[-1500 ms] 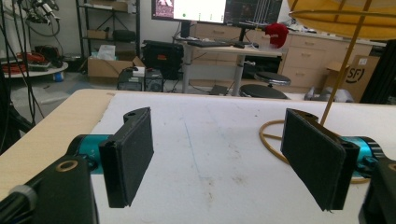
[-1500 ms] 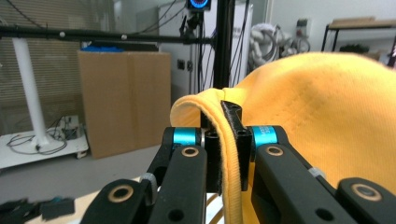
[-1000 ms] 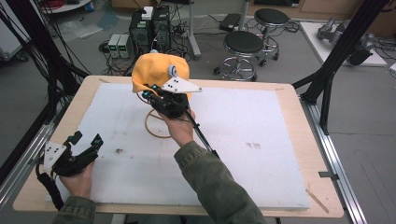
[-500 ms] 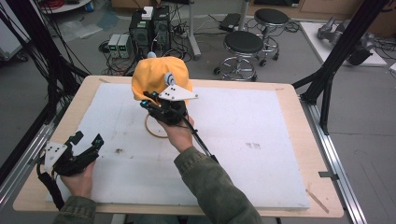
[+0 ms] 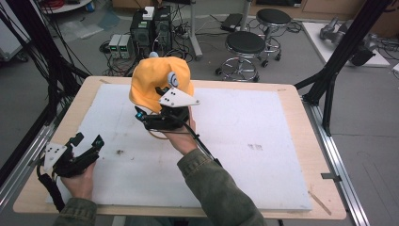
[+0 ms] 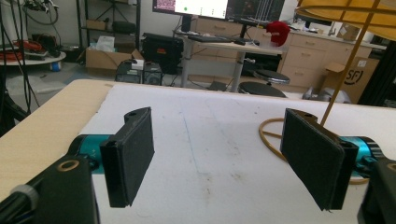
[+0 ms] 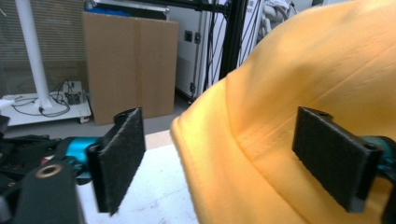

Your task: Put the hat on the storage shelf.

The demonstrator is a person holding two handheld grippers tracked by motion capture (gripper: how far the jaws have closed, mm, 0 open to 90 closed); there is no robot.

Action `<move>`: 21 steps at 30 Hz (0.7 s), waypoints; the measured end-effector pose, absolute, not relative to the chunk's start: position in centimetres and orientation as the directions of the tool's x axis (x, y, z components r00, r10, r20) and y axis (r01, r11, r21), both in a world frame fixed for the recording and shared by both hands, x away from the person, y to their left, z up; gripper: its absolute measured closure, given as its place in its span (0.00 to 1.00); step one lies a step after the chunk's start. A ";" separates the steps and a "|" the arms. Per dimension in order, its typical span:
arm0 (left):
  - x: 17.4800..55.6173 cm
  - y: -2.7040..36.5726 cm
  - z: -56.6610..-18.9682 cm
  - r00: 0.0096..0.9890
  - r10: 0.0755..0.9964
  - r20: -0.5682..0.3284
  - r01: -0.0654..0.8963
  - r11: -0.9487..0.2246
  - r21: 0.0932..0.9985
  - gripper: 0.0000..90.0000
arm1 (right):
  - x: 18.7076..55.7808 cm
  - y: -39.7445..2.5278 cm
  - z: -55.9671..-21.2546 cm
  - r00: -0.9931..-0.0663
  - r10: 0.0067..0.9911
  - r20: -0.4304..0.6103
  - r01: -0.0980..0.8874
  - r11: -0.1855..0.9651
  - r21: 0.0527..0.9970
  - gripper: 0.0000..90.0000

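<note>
Toward twelve o'clock on the white mat (image 5: 263, 141), near its far edge: an orange-yellow cap (image 5: 150, 80), raised off the surface on a thin yellow wire stand (image 6: 348, 60) with a round wire foot (image 6: 271, 135) lying flat on the mat. From the left gripper view, cap brim at one o'clock overhead, slanted stand rod running down from it to the foot behind the far-side jaw. Blue-and-white badge (image 5: 172, 79) on the cap's near face in the high view.

Just at six o'clock of the cap: right gripper (image 5: 162, 117), grey three-cornered plate (image 5: 178, 98) on top, held in the right hand (image 5: 181, 139), olive sleeve (image 5: 216, 188) trailing to five o'clock. Jaws spread wide in the right gripper view, pads parted with the cap's stitched fabric between and behind them; one pad against the backdrop of cloth at three o'clock, the other over bare mat at nine o'clock; actual contact with the fabric not clear.

Well apart, at eight o'clock on the mat's near-left corner: left gripper (image 5: 87, 141) in the left hand (image 5: 80, 181), jaws likewise spread, nothing between them but stained mat.

Beneath it all, wooden table (image 5: 291, 94). Beyond at twelve o'clock, two black stools (image 5: 244, 44), computer towers (image 5: 150, 26) and cables on the floor.
</note>
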State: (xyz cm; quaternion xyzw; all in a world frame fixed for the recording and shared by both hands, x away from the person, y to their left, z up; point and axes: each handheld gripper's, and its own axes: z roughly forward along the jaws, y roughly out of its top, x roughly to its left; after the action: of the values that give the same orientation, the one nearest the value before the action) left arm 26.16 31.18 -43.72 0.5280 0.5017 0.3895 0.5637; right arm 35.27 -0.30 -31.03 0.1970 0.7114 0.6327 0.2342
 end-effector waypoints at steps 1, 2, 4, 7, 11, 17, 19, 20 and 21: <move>26.1 31.2 -43.7 0.194 0.969 -0.152 0.091 0.137 0.986 0.29 | 35.2 -0.4 -30.9 -0.813 0.576 -0.081 -0.017 0.116 0.993 0.15; 26.2 31.1 -43.7 0.194 0.969 -0.154 0.089 0.139 0.986 0.29 | 35.1 -0.5 -30.8 -0.810 0.580 -0.080 -0.019 0.110 0.994 0.14; 26.2 31.1 -43.7 0.195 0.969 -0.151 0.089 0.136 0.987 0.29 | 34.8 -0.7 -30.5 -0.810 0.582 -0.075 -0.022 0.097 0.995 0.14; 26.2 31.0 -43.7 0.198 0.969 -0.150 0.089 0.135 0.987 0.29 | 34.7 -1.1 -30.2 -0.808 0.585 -0.071 -0.024 0.086 0.996 0.14; 26.2 31.0 -43.7 0.202 0.968 -0.150 0.090 0.134 0.987 0.29 | 34.6 -1.6 -30.0 -0.805 0.589 -0.068 -0.024 0.082 0.996 0.14; 26.1 31.0 -43.7 0.203 0.968 -0.147 0.090 0.132 0.987 0.29 | 34.3 -3.0 -29.4 -0.794 0.605 -0.068 -0.031 0.071 0.997 0.14; 26.1 31.0 -43.7 0.203 0.968 -0.145 0.090 0.129 0.988 0.29 | 34.1 -3.7 -29.2 -0.790 0.608 -0.082 -0.043 0.078 0.996 0.14; 26.1 30.9 -43.7 0.204 0.968 -0.144 0.090 0.128 0.988 0.29 | 34.0 -4.1 -29.0 -0.786 0.612 -0.088 -0.048 0.082 0.995 0.14; 26.1 30.9 -43.7 0.205 0.968 -0.144 0.090 0.128 0.988 0.29 | 33.9 -4.5 -28.9 -0.777 0.622 -0.096 -0.055 0.085 0.995 0.14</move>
State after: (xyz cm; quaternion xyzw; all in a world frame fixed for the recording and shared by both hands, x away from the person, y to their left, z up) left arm 26.11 30.91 -43.70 0.5335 0.4961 0.3892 0.5637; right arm 33.86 -4.54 -28.90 0.2060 0.6880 0.6443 0.2627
